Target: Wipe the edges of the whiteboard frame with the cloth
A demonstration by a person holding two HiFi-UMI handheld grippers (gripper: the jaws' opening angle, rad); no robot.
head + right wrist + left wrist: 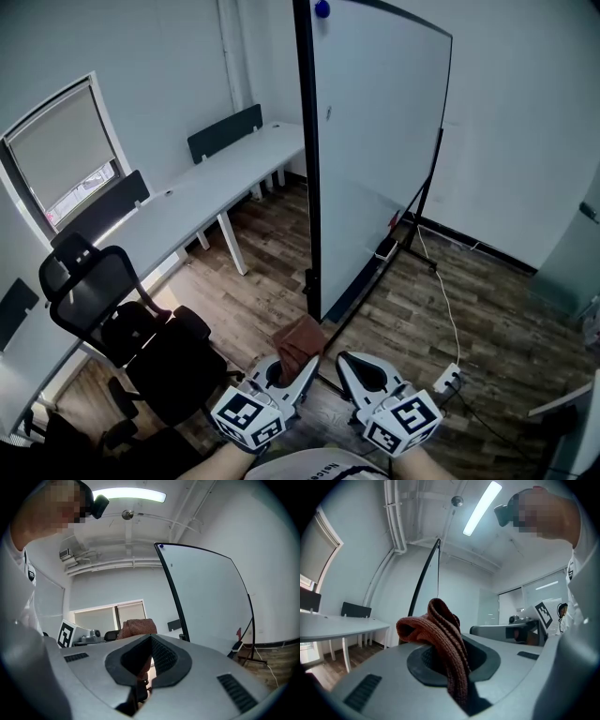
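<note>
The whiteboard stands on a rolling stand, seen nearly edge-on, with its black frame edge running straight up ahead of me. Low in the head view, my left gripper is shut on a reddish-brown knitted cloth, which bunches above the jaws just short of the frame's lower end. In the left gripper view the cloth fills the space between the pads, and the frame rises behind it. My right gripper sits beside the left one, shut and empty. In the right gripper view, the cloth and frame show beyond the right gripper.
A black office chair stands at the left. A long white desk runs along the wall under a window. A power strip and its white cable lie on the wood floor, right of the stand's foot.
</note>
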